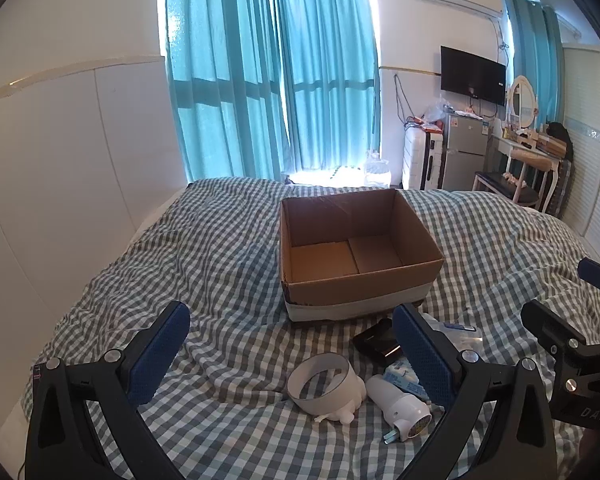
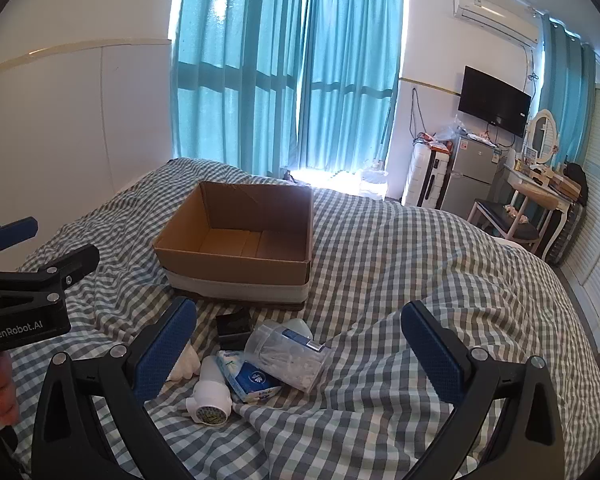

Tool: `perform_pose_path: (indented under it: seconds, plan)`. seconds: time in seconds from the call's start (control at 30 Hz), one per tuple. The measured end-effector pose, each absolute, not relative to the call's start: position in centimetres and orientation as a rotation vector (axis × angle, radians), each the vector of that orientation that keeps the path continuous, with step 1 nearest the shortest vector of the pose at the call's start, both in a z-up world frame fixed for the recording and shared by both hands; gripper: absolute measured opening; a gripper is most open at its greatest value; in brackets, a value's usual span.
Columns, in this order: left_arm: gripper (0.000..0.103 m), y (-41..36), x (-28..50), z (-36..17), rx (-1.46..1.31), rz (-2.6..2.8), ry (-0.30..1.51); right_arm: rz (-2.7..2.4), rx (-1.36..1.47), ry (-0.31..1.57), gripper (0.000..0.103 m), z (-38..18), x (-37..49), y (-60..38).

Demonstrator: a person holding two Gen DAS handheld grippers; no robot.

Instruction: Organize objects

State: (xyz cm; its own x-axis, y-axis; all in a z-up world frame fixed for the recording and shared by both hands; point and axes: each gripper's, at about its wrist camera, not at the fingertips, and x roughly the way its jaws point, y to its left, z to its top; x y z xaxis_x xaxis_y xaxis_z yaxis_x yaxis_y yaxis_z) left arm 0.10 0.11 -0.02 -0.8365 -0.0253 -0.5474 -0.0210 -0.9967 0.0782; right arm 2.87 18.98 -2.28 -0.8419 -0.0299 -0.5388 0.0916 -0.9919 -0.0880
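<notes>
An open brown cardboard box (image 1: 360,256) sits on the grey-checked bedspread (image 1: 220,240). Just before it lie a white ring-shaped holder (image 1: 326,386), a white plug-in device (image 2: 210,398), a blue tissue pack (image 2: 250,378) and a clear plastic jar (image 2: 286,354). The left gripper (image 1: 292,348) and right gripper (image 2: 300,344) both hover spread wide, holding nothing

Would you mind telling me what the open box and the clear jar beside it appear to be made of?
The open box looks like matte brown corrugated cardboard, with creased flaps and a pale band round its base. The clear jar seems glossy transparent plastic: its contents show through.
</notes>
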Motion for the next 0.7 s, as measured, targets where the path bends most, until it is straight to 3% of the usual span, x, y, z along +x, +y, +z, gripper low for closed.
perform_pose_path:
  seconds: [0.7]
  plan:
    - [0.103,-0.17,0.22,-0.43,0.907,-2.991,-0.119,-2.941,0.867,0.168,0.103,-2.29,2.87,18.67]
